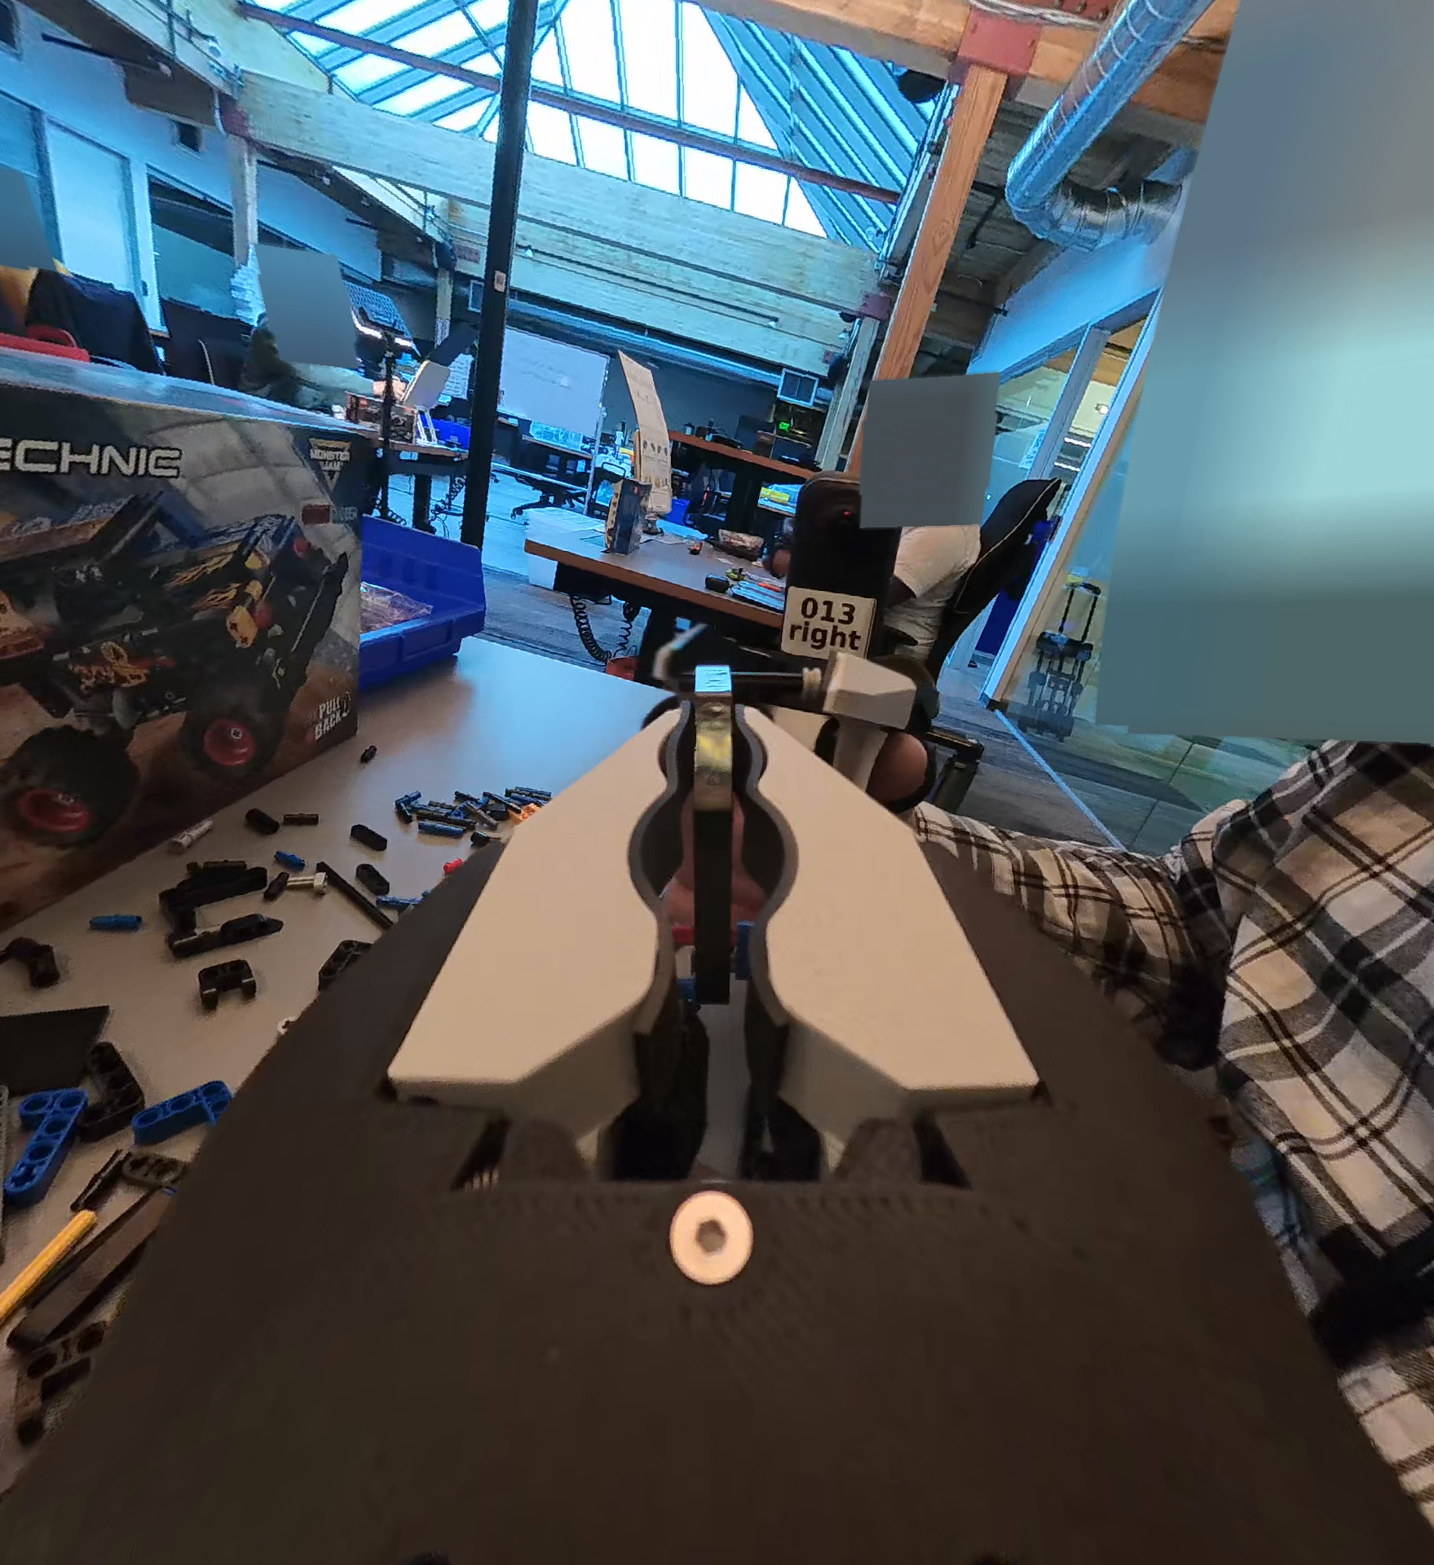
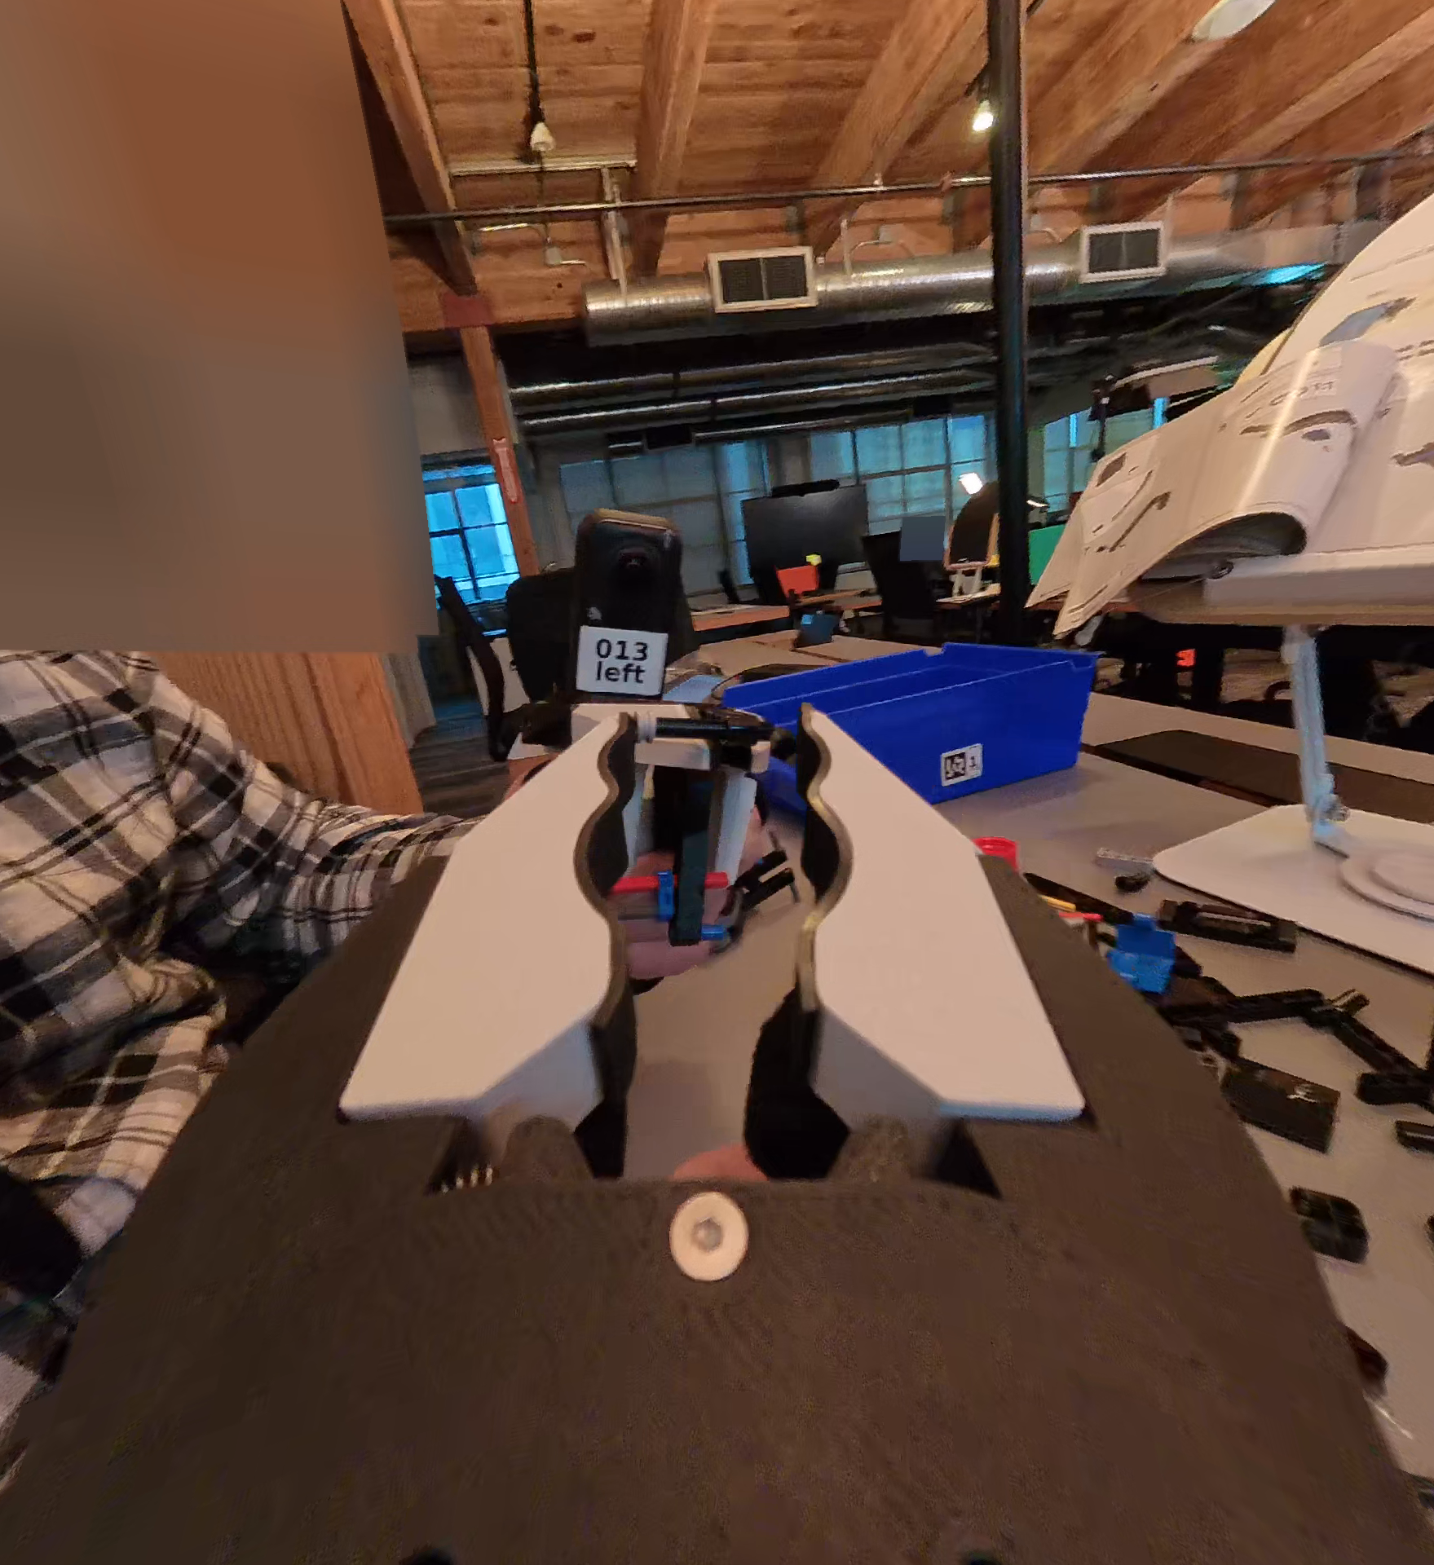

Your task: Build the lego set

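A: Left gripper [image 1: 711, 720]?
B: Fingers [image 1: 561, 915] nearly together, clamped on a black beam [image 1: 711, 898] standing upright between them. Grey connector [image 1: 711, 745] sits on the beam's top end at the fingertips. Black axle [image 1: 760, 679] sticks out of it toward 3 o'clock.

A: Right gripper [image 2: 717, 737]?
B: Wide open, wide gap between the fingers [image 2: 510, 923], nothing clearly gripped. In its own view it faces the left gripper [image 2: 688, 813] and the assembly: the beam [image 2: 690, 872] hangs down, with a red pin [image 2: 633, 885] and blue pin [image 2: 715, 933] near its lower end. In the left view the right gripper's white fingertip [image 1: 866, 690] is at the axle's far end; touching or just beside, can't tell.

A: Table?
B: Left view: loose parts [image 1: 213, 898] scattered at 9 o'clock, black and blue. Set box [image 1: 137, 644] upright behind them at 10. Blue bin [image 1: 417, 601] just right of the box. Yellow pencil [image 1: 19, 1287] at 8.
Right view: another blue bin [image 2: 933, 711] at 1 o'clock, behind the fingertips. Open manual [image 2: 1255, 474] on a white stand [image 2: 1306, 847] at 2. More black parts [image 2: 1289, 1059] at 4, a blue piece [image 2: 1145, 953] among them.

A: The person?
B: Plaid sleeve [image 1: 1331, 1059] at 3 o'clock in the left view, at 9 in the right.
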`<act>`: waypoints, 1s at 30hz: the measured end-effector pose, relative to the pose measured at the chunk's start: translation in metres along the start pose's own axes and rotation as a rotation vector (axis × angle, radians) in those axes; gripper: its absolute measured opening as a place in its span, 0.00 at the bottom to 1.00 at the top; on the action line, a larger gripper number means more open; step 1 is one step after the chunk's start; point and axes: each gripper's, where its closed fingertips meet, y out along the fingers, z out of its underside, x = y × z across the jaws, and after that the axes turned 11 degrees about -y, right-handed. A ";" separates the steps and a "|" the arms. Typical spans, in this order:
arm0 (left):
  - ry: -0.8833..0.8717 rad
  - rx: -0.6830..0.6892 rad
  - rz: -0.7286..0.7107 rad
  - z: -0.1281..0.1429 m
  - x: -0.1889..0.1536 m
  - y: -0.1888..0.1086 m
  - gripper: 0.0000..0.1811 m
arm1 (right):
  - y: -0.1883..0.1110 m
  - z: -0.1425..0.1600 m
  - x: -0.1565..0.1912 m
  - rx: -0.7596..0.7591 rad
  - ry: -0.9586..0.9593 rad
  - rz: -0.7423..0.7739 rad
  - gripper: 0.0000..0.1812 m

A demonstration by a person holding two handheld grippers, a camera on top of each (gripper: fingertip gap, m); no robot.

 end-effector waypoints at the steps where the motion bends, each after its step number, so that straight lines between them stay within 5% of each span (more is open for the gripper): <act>1: 0.003 0.002 0.001 0.000 0.000 0.000 0.03 | 0.000 0.000 0.002 0.001 -0.003 -0.010 0.16; 18: 0.184 0.020 -0.015 0.001 -0.012 0.000 0.03 | -0.002 -0.007 0.012 -0.037 0.035 -0.071 0.16; 30: 0.137 0.023 0.074 0.001 -0.019 -0.002 0.03 | -0.003 -0.010 0.019 -0.062 0.094 -0.143 0.16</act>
